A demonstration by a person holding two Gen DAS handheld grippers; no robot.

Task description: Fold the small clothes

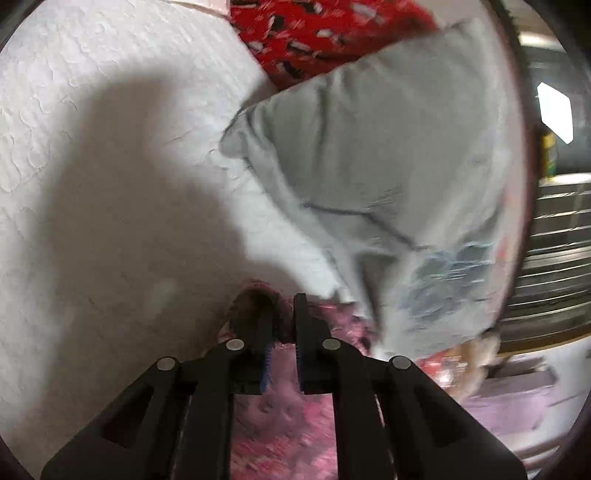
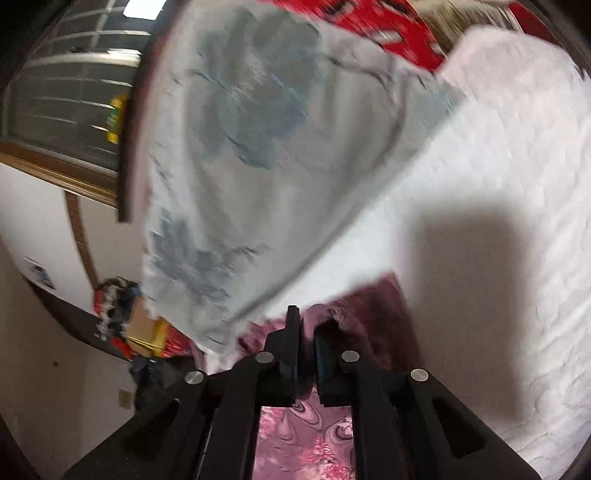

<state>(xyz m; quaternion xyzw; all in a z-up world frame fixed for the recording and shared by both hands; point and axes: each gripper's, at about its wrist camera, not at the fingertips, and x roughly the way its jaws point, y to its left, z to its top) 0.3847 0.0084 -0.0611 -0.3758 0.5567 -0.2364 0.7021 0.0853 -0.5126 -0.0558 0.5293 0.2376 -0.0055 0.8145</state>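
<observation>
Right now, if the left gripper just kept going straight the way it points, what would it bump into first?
Most likely the pink patterned garment bunched at the tips of the left gripper, which seems pinched between the fingers. Beyond it lies the white quilted bed cover. The pale grey garment sits off to the right; depth is hard to judge.

Matt quilted white bedcover (image 1: 92, 110), soft grey cloth garment (image 1: 369, 147), seemingly fleecy pink fabric (image 2: 303, 443).

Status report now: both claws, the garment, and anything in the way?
Left claw and right claw each pinch the pink garment. Grey printed cloth lies ahead on white bedding. Red fabric beyond.
</observation>
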